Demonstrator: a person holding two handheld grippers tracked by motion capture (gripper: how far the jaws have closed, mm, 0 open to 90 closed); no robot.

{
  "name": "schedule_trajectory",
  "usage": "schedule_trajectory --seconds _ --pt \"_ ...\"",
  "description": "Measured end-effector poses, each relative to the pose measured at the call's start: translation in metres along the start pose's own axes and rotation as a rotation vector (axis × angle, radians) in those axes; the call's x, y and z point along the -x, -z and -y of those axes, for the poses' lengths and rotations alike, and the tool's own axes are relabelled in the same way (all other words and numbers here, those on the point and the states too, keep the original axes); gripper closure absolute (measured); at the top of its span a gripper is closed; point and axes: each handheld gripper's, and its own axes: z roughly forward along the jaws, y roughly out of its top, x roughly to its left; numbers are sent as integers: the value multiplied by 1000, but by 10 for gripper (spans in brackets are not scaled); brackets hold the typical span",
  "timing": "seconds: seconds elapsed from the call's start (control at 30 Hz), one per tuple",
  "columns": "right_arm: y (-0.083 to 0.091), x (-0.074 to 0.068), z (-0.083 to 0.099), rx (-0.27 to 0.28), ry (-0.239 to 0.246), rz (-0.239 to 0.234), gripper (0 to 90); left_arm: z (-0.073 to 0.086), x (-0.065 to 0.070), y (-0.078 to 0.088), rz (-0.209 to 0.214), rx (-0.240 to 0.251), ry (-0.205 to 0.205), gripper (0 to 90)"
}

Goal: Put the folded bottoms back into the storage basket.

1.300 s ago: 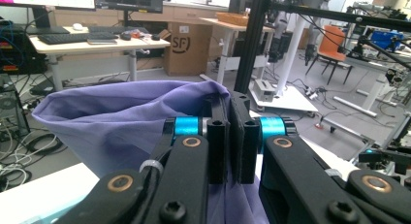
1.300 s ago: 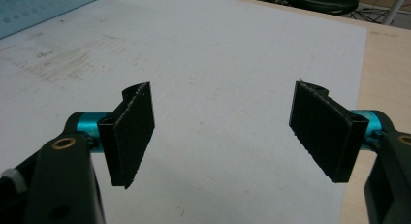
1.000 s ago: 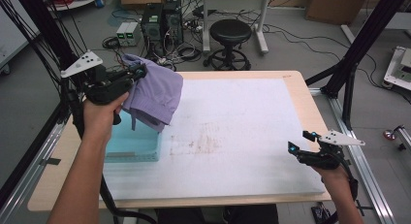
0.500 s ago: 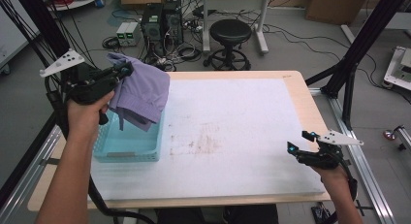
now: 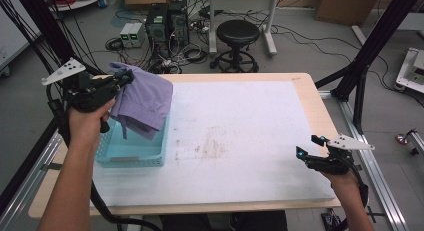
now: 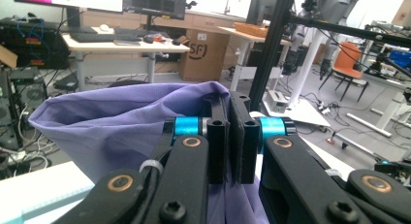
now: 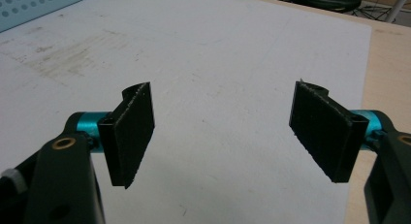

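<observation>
Cloth (image 5: 142,103), purple, hangs clamped in the left gripper (image 5: 125,79) above the blue basket (image 5: 131,152) at left of frame; lower it centred before releasing, right gripper (image 5: 306,154) idle, jaws apart.

You worked in a robotics lab: black frame posts (image 5: 372,38) ringed your table (image 5: 300,86), computer towers (image 5: 167,23) and tangled cables (image 5: 192,53) sat on the floor, monitors (image 6: 152,3) and cardboard boxes (image 6: 206,54) lined desks behind.
</observation>
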Motion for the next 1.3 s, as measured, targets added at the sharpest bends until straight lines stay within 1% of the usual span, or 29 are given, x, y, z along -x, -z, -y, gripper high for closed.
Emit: schedule_trajectory --seconds 0.13,0.17,0.2,0.23,0.6,0.63,0.67,0.7,0.73,0.77,0.8,0.83,0.87,0.9,0.93,0.97,1.0,1.1,1.17,1.23,1.27,1.3 --pt "-1 -1 0 -3 2 -1 245 10 -9 -1 -4 -9 23 863" --pt "-1 -1 0 -5 4 -1 245 10 -9 -1 -4 -9 23 863" --pt "-2 -1 0 -6 3 -2 245 15 -13 -1 -7 -11 34 863" --pt "-2 -1 0 -7 4 0 245 16 -14 -1 -6 -12 39 863" --pt "-3 -2 1 -16 10 0 245 25 -18 -5 -9 -24 48 862" --pt "-3 -2 1 -17 10 -1 245 29 -22 -6 -26 -32 51 862" --pt "-3 -2 1 -15 10 0 246 31 -25 -6 -54 -45 52 858" --pt "-3 -3 1 -17 7 -2 245 35 -30 -6 -95 -65 52 849" --pt "-3 -3 1 -17 8 -1 245 39 -35 -7 -149 -93 47 816" --pt "-2 -3 1 -15 11 -1 245 39 -35 -7 -149 -93 47 739" --pt "-2 -3 0 -15 13 -2 245 49 -47 -6 -291 -156 61 623" --pt "-2 -3 0 -13 10 -1 245 53 -52 -4 -348 -182 56 540" --pt "-2 -3 0 -13 10 -1 245 58 -55 0 -382 -182 51 545" --pt "-2 -3 0 -12 9 -1 245 61 -57 2 -403 -181 60 543" --pt "-2 -2 0 -12 11 0 245 61 -57 2 -403 -181 60 532" --pt "-2 -2 0 -11 10 0 245 66 -59 7 -426 -182 65 527" --pt "-2 -3 0 -13 8 0 245 67 -60 9 -431 -179 67 519" --pt "-4 -4 0 -16 14 -3 245 71 -61 13 -427 -169 74 493" --pt "-4 -6 -1 -17 21 -6 245 73 -59 14 -417 -152 75 454" --pt "-4 -7 -2 -17 21 -9 245 77 -56 14 -394 -124 75 399" --pt "-4 -8 -3 -15 25 -9 245 77 -56 14 -394 -124 75 370" --pt "-4 -8 -3 -14 28 -9 245 80 -52 14 -377 -98 70 319"
